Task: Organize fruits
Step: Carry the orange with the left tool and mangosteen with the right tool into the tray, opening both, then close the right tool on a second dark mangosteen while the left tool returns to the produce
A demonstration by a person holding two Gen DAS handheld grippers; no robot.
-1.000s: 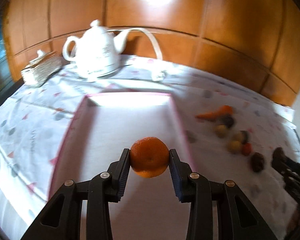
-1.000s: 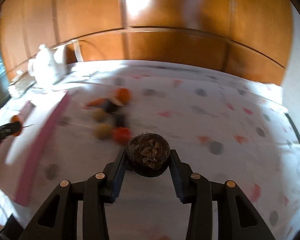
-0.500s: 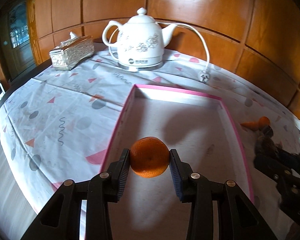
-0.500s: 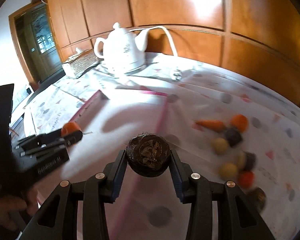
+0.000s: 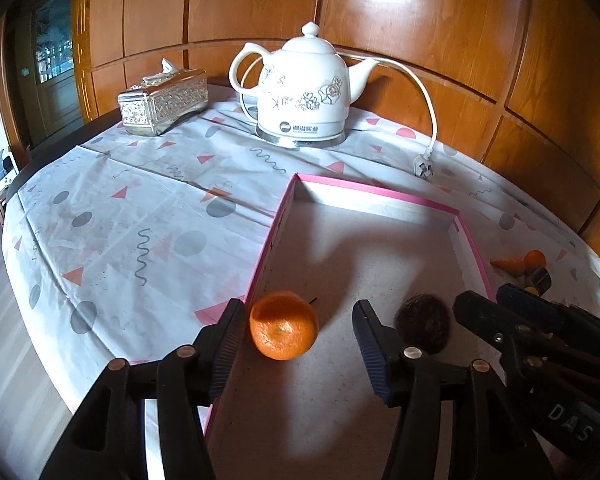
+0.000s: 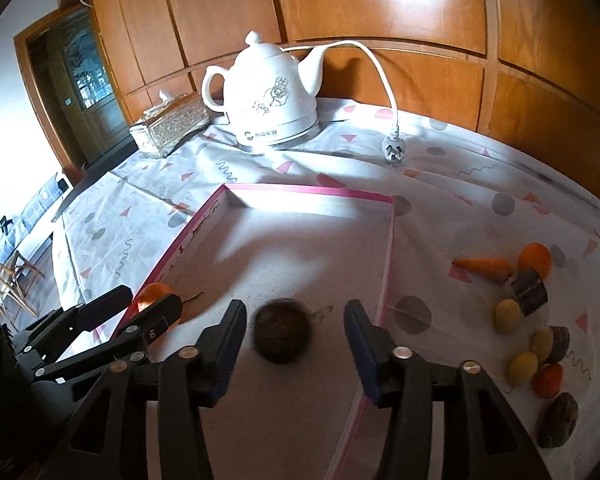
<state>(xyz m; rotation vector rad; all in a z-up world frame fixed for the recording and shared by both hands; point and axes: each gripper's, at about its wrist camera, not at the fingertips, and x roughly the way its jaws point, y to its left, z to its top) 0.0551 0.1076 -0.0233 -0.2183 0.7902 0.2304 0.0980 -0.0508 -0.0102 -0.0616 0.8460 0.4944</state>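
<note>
A shallow pink-rimmed tray [image 5: 374,193] [image 6: 308,190] lies on the patterned tablecloth. My left gripper [image 5: 298,330] is open, and an orange tangerine [image 5: 283,325] sits free between its fingers near the tray's left wall. My right gripper [image 6: 295,334] is open around a dark brown round fruit [image 6: 282,335], which looks blurred in the tray. That fruit [image 5: 423,322] and the right gripper [image 5: 540,320] also show in the left wrist view. The left gripper [image 6: 140,312] and the tangerine [image 6: 154,296] show in the right wrist view.
Loose produce lies on the cloth right of the tray: a carrot [image 6: 484,267], an orange [image 6: 535,260], yellow pieces [image 6: 507,315], dark chunks [image 6: 530,291] and a brown fruit [image 6: 559,420]. A white kettle [image 5: 304,94] with cord and plug [image 6: 392,148] and a silver tissue box [image 5: 162,102] stand behind.
Both grippers have opened and let go of their fruits inside the tray. The right gripper moved over the tray beside the left one.
</note>
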